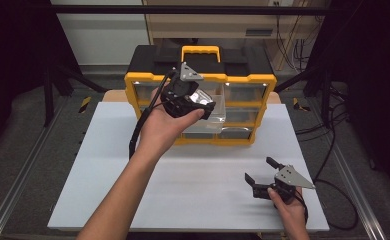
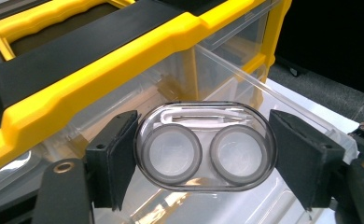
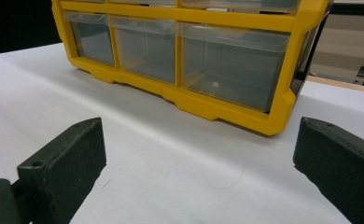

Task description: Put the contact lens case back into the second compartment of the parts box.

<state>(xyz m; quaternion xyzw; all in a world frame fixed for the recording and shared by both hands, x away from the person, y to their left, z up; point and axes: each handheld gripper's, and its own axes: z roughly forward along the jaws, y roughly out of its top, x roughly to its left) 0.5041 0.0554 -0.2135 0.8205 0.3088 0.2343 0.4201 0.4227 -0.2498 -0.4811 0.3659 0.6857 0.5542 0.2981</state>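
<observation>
A clear oval lens case (image 2: 206,122) with two round wells and a small white tool inside sits crosswise between the black jaws of my left gripper (image 2: 208,157), which is shut on it. In the high view, that left gripper (image 1: 203,103) holds the case (image 1: 201,98) above a pulled-out clear drawer (image 1: 217,119) of the yellow and black organizer (image 1: 248,80). The drawer (image 2: 250,79) lies right under the case. My right gripper (image 1: 259,169) rests open near the table's front right, holding nothing. Its wide-apart jaws (image 3: 199,172) face the organizer's lower drawers (image 3: 227,60).
The organizer, with its yellow handle (image 1: 200,50), stands at the far middle of the white table (image 1: 108,175). Cables trail from both grippers. Dark floor and metal rails border the table on each side.
</observation>
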